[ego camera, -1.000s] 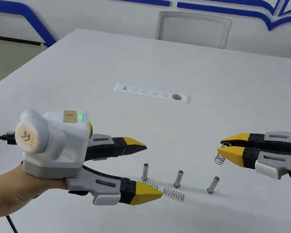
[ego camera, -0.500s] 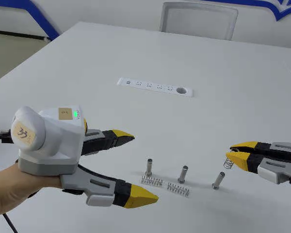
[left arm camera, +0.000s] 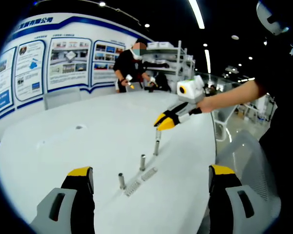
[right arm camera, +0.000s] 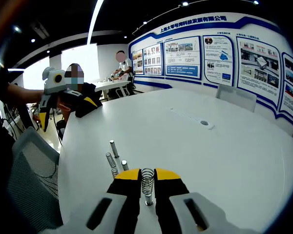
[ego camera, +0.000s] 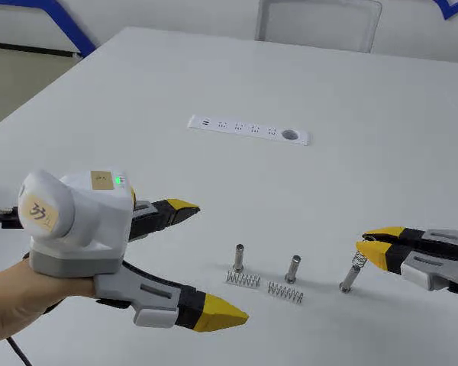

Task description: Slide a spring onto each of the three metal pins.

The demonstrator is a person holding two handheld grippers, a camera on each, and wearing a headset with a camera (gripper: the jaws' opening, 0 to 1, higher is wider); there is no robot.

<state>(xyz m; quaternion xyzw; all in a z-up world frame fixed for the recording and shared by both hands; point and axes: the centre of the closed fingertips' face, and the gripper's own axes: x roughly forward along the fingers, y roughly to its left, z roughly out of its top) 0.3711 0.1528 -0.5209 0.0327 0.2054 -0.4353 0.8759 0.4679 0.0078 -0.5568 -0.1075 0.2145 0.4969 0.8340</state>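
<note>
Three short silver metal pins stand upright in a row on the white table [ego camera: 137, 99]: left pin [ego camera: 239, 257], mid pin [ego camera: 293, 268], right pin [ego camera: 349, 279]. Two thin wire springs lie flat just in front of the row, one [ego camera: 243, 280] by the left pin, the other [ego camera: 285, 292] by the mid pin. Right gripper [ego camera: 362, 242], yellow-tipped, has its jaws pinched on a third spring [ego camera: 358, 259], held tilted w/ its lower end at the top of the right pin; can't tell if it's threaded on. Left gripper [ego camera: 222, 260] hovers left of the row, jaws spread wide apart, clear of pins & springs.
</note>
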